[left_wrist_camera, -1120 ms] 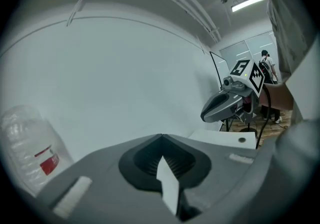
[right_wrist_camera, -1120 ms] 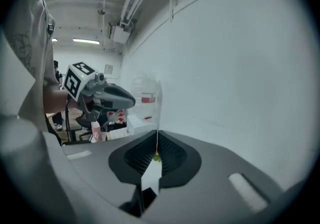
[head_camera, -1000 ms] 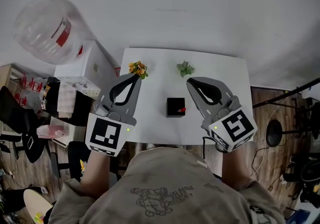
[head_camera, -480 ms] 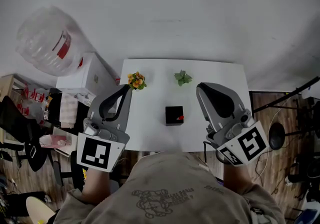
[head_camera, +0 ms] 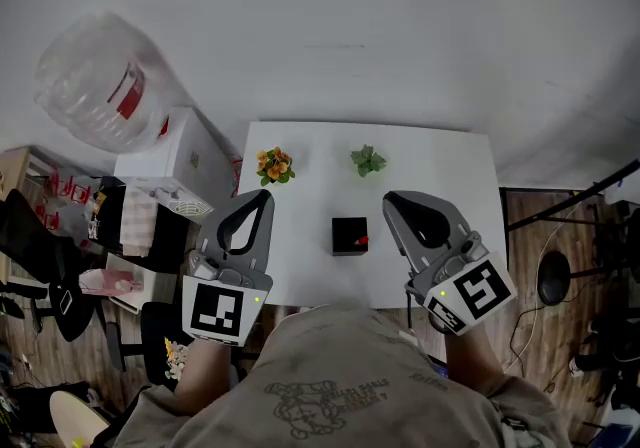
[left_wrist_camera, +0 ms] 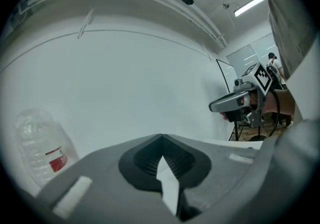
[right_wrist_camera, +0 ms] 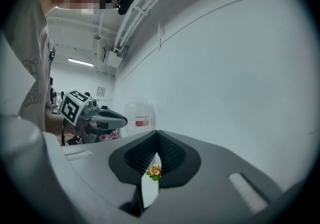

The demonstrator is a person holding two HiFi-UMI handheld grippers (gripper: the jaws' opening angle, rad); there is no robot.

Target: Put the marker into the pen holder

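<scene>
pen holder [head_camera: 348, 233]: black, square, upright, centre of white table [head_camera: 440, 166] | marker [head_camera: 361, 237]: red, at holder's right edge

L gripper [head_camera: 265, 195] jaws together; R gripper [head_camera: 389, 199] same; both empty.

White table [head_camera: 300, 141], black pen holder [head_camera: 348, 233], red marker [head_camera: 362, 239], orange flowers [head_camera: 273, 164], green plant [head_camera: 368, 160], clear bottle [head_camera: 85, 66] with red label [head_camera: 127, 94]

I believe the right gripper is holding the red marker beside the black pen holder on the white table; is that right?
Not quite: the right gripper is shut on nothing, as the right gripper view shows. In the head view, the red marker sits at the black pen holder on the white table, apart from that gripper.
</scene>
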